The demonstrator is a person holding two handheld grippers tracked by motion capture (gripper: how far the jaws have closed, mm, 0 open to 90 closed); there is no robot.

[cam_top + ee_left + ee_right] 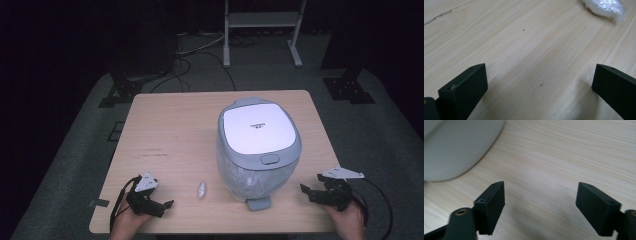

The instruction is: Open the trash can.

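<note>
A person's left hand (pixel 131 216) held the left claw (pixel 167 205) low over the near-left corner of the pale wooden worktop (pixel 170 130), its jaws spread wide with nothing but bare wood between them, as the left gripper view (pixel 539 82) confirmed. Just beyond it lay a small crumpled wad of clear plastic wrap (pixel 201 189), resting on the wood, apart from the claw and just left of the cooker; the same wad glinted at the upper right of the left gripper view (pixel 604 7).

At centre-right stood a grey rice cooker (pixel 258 150) with a white panel on its lid (pixel 257 131). The lid was down, so whatever was inside could not be seen. Clear plastic film still clung to the front of its body, and a grey tab jutted from its base toward the near edge.

Farther right, the person's right hand (pixel 347 217) held the right claw (pixel 311 186) near the cooker's flank, pointed toward it. Its jaws were released and gripped nothing, with bare wood between them in the right gripper view (pixel 540 205), where the cooker's rounded wall (pixel 456 147) curved at upper left.
</note>
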